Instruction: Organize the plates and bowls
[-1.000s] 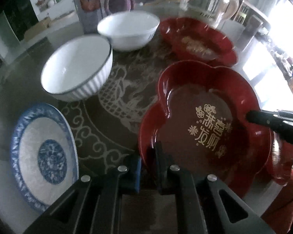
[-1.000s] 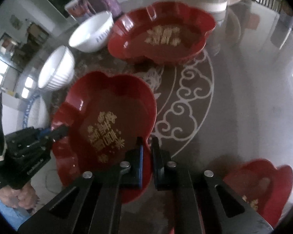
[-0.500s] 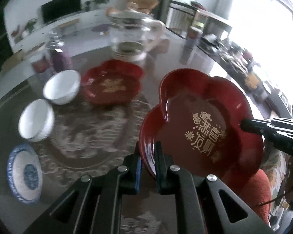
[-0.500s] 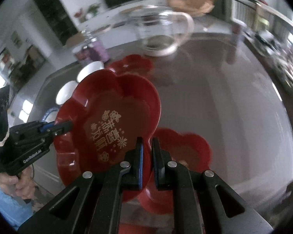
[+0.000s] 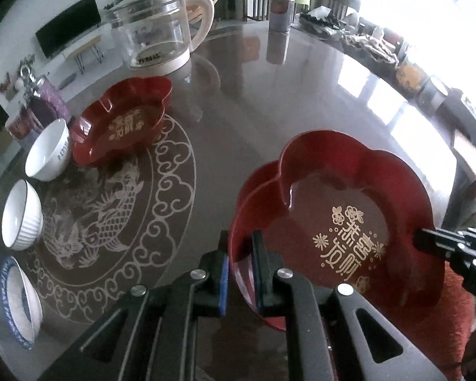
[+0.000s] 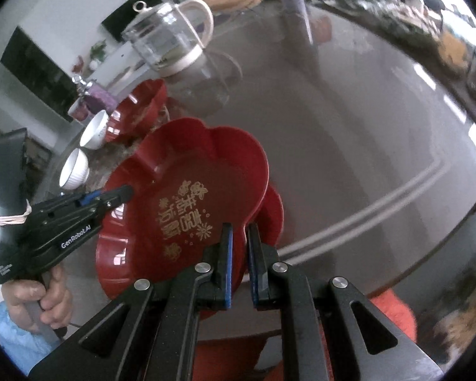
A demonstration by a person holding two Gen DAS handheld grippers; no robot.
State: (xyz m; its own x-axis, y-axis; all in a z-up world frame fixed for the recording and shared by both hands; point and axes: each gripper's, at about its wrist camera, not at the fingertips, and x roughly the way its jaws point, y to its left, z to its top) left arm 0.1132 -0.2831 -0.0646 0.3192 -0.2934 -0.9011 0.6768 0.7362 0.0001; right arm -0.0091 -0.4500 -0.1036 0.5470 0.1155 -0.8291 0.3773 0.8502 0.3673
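Observation:
A red flower-shaped plate with gold writing (image 5: pixel 349 222) (image 6: pixel 187 209) is held by both grippers, over a second red plate (image 6: pixel 274 212) whose rim (image 5: pixel 254 184) shows under it. My left gripper (image 5: pixel 240 260) is shut on its left rim and also shows in the right wrist view (image 6: pixel 123 192). My right gripper (image 6: pixel 239 254) is shut on its near rim and also shows in the left wrist view (image 5: pixel 417 243). A third red plate (image 5: pixel 123 120), two white bowls (image 5: pixel 47 154) (image 5: pixel 20 219) and a blue-patterned plate (image 5: pixel 19 301) stand on the table at left.
A glass kettle (image 5: pixel 157 35) stands at the back of the round glass-topped table (image 5: pixel 269 101). A purple jar (image 5: pixel 44 101) is behind the bowls, a tin (image 5: pixel 280 8) at the far edge, and clutter (image 5: pixel 380 47) along the right rim.
Both grippers carried the red plate from the table's left-middle up and to the right. It is now low over the second red plate near the right edge.

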